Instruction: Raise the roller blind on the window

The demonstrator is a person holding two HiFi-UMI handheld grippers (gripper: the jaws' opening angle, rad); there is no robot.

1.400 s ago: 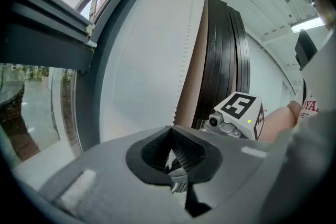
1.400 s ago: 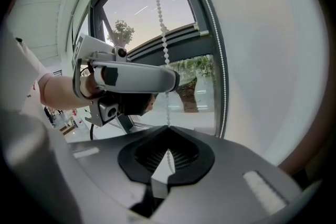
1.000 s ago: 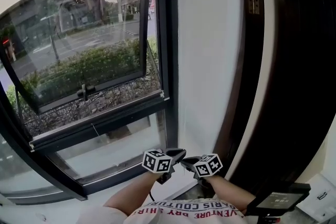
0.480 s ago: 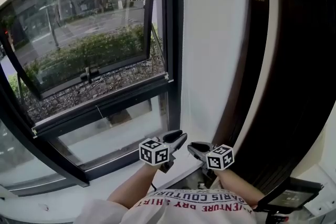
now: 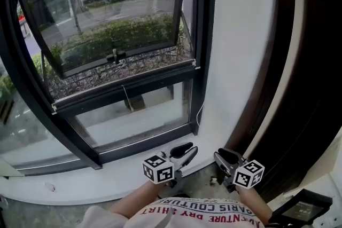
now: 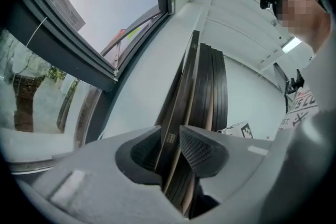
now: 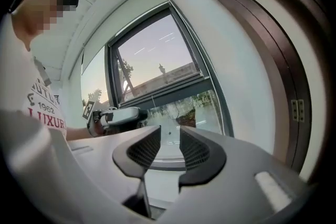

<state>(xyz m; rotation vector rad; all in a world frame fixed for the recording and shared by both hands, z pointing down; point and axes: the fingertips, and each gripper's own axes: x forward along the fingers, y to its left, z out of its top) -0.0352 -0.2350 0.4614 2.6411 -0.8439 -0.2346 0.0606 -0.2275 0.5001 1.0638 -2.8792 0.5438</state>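
The window (image 5: 107, 34) has a dark frame, and no blind fabric shows over its glass in any view. A thin cord loop (image 5: 199, 112) hangs beside the frame's right post, against the white wall. My left gripper (image 5: 188, 148) is low in the head view, below that cord, and its jaws are opening with nothing between them (image 6: 170, 136). My right gripper (image 5: 222, 157) sits a short way to its right. Its jaws are also opening and are empty (image 7: 169, 136). The right gripper view shows the left gripper (image 7: 118, 117) in front of the lower pane.
An outward-tilted sash (image 5: 115, 56) fills the upper window. A white wall strip (image 5: 240, 50) separates the window from a dark wooden frame (image 5: 286, 61) and dark slats (image 5: 326, 88) on the right. The white sill (image 5: 80, 189) runs below. A small screen device (image 5: 302, 211) lies at bottom right.
The two grippers were close together with shut jaws; they have drawn apart and both jaws have opened. The head view has swung so the window sits further right and lower.
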